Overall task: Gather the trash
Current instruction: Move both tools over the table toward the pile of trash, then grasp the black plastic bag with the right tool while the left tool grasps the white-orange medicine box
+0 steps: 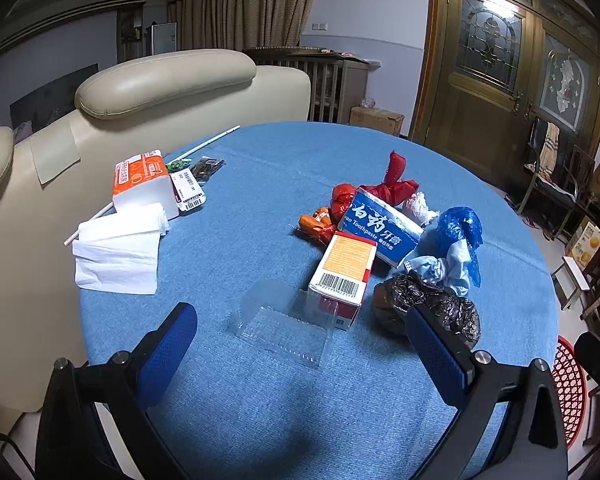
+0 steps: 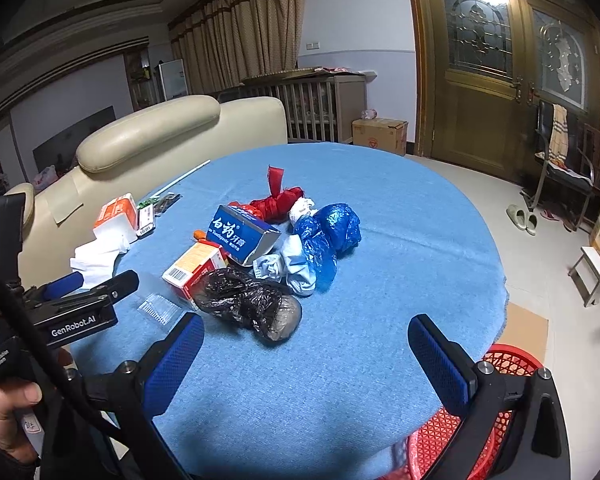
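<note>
A pile of trash lies on the round blue table (image 1: pixel 260 400): a clear plastic tray (image 1: pixel 288 324), an orange and white carton (image 1: pixel 342 276), a blue toothpaste box (image 1: pixel 380 226), a black bag (image 1: pixel 428 308), a blue bag (image 1: pixel 460 236), a red bag (image 1: pixel 396 184). My left gripper (image 1: pixel 300 348) is open and empty, just short of the clear tray. My right gripper (image 2: pixel 306 356) is open and empty, just short of the black bag (image 2: pixel 252 304). The toothpaste box (image 2: pixel 240 236), the blue bag (image 2: pixel 328 240) and the left gripper body (image 2: pixel 80 308) show in the right wrist view.
A tissue pack (image 1: pixel 144 184) and loose white tissues (image 1: pixel 118 252) lie at the table's left, with a thin white rod (image 1: pixel 208 144). A cream sofa (image 1: pixel 160 80) stands behind the table. A red mesh basket (image 2: pixel 460 432) sits on the floor under the table's near right edge.
</note>
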A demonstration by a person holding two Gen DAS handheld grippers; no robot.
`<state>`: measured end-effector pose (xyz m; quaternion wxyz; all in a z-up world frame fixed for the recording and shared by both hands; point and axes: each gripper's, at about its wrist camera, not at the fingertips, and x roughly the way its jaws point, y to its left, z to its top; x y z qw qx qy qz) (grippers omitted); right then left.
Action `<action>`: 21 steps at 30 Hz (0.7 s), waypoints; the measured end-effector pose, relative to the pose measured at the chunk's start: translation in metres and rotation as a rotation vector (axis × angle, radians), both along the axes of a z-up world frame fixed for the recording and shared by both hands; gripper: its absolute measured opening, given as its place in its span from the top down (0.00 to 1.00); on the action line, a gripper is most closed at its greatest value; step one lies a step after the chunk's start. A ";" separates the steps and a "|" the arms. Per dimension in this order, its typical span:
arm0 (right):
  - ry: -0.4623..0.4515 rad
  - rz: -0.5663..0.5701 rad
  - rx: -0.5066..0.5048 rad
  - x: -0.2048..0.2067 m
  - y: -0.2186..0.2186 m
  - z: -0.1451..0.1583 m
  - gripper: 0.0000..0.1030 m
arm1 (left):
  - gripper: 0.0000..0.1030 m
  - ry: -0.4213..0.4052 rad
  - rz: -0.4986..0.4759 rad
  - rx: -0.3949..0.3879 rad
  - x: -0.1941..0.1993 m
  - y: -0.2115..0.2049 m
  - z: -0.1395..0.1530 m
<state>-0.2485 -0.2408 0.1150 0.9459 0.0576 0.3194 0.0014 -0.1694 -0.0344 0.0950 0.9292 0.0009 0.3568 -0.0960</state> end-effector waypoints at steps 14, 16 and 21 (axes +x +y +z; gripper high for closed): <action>0.045 0.005 -0.009 0.017 0.002 -0.013 0.00 | 0.00 0.021 0.052 -0.011 0.009 0.023 -0.012; 0.056 0.017 -0.010 0.025 0.004 -0.018 0.00 | 0.00 0.035 0.070 -0.013 0.011 0.032 -0.016; 0.076 0.090 -0.030 0.056 0.019 -0.030 0.00 | 0.00 0.054 0.098 -0.018 0.017 0.047 -0.022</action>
